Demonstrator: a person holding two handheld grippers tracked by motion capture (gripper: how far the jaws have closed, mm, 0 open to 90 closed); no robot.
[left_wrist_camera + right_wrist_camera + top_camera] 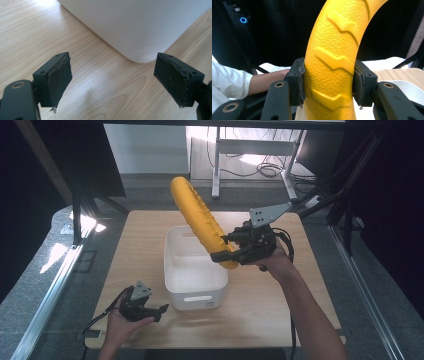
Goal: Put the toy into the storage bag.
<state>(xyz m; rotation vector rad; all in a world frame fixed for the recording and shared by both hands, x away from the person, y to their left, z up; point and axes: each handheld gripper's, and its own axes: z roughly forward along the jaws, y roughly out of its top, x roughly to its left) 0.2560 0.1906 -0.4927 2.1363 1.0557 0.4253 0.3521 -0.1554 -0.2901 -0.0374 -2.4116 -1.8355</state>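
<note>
A long yellow ridged roller (200,220) slants up and to the left above the white bin (175,270). My right gripper (226,251) is shut on its lower end, over the bin's right rim. In the right gripper view the yellow roller (332,57) rises between both pads (300,83), which press on its sides. My left gripper (161,311) rests low on the table at the bin's near left corner. Its fingers (60,77) stand wide open with bare wood between them, facing the bin's rounded corner (137,30).
The wooden table (280,305) has free room to the right and in front of the bin. Dark stands and cables ring the table's far side. A person's arm in a white sleeve (229,82) shows beyond the roller.
</note>
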